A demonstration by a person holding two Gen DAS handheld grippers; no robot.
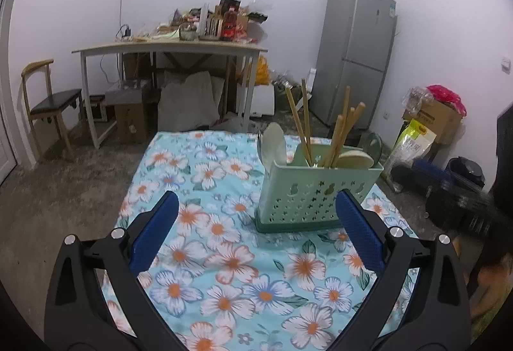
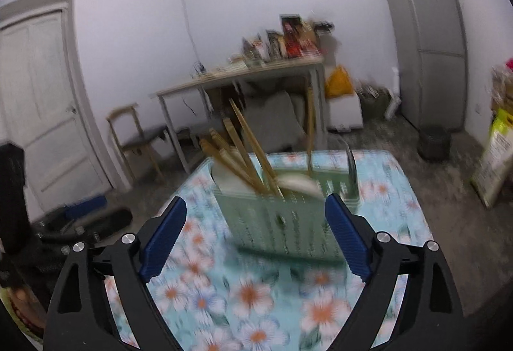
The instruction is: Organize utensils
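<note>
Wooden chopsticks [image 1: 336,133], six, one caddy [image 1: 314,194]

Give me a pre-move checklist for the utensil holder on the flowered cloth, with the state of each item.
1. Left gripper open and empty: ok.
2. Right gripper open and empty: ok.
3. Green holder upright on the flowered cloth: ok.
4. Chopsticks standing inside the holder: ok.
5. No loose utensils on the visible cloth: ok.
6. Sharp right wrist view: not ok, blurred.
</note>
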